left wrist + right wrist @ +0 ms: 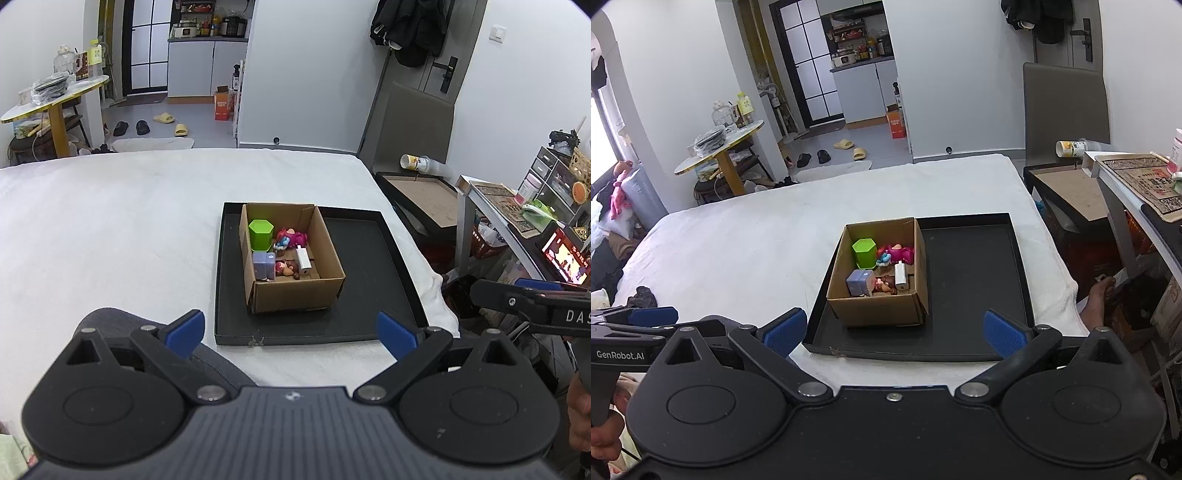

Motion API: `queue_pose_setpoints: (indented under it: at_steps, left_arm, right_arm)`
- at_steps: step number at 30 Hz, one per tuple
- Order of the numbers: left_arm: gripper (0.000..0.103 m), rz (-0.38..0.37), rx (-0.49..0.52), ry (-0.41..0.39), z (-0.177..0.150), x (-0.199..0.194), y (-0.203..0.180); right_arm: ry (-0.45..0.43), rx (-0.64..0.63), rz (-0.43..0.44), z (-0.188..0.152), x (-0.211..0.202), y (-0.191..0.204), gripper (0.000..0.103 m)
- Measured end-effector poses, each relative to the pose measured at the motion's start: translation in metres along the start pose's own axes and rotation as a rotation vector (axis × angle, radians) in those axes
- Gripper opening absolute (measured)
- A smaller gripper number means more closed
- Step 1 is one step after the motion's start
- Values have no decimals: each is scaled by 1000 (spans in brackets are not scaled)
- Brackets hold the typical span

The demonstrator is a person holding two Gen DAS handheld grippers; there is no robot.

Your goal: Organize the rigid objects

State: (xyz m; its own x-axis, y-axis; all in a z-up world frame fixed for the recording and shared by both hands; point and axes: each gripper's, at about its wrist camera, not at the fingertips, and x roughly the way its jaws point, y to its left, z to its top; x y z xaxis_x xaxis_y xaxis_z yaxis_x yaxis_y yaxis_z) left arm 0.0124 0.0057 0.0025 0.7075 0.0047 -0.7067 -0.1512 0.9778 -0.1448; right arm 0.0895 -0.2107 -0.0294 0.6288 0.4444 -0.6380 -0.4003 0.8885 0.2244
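An open cardboard box [295, 295] [879, 314] stands in the left part of a black tray [369, 280] [971, 273] on the white bed. Inside it are a green hexagonal cup [260, 233] [864, 252], a purple-grey block [263, 266] [860, 282], a pink figure [293, 237] [899, 253], a brown figure [288, 268] [884, 286] and a white charger [303, 257] [900, 275]. My left gripper [291, 334] is open and empty, short of the tray's near edge. My right gripper [894, 334] is open and empty, over the tray's near edge.
The white bed [110, 229] [738, 240] spreads to the left of the tray. A dark side table [421, 195] [1067, 192] and a shelf unit [517, 206] stand to the right of the bed. A person's foot [1102, 295] shows at the bed's right side.
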Motion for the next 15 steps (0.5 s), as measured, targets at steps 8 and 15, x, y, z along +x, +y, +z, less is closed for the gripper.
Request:
queue_pose_setpoints:
  at_steps: [8,15]
  left_arm:
    - [99,-8,-14,12,0,2,2]
    - [99,-4,-16,10,0,2,4]
  right_arm:
    - [2,-2,-1,2,-2,1,103]
    - [6,-2,1,4,-1,1,103]
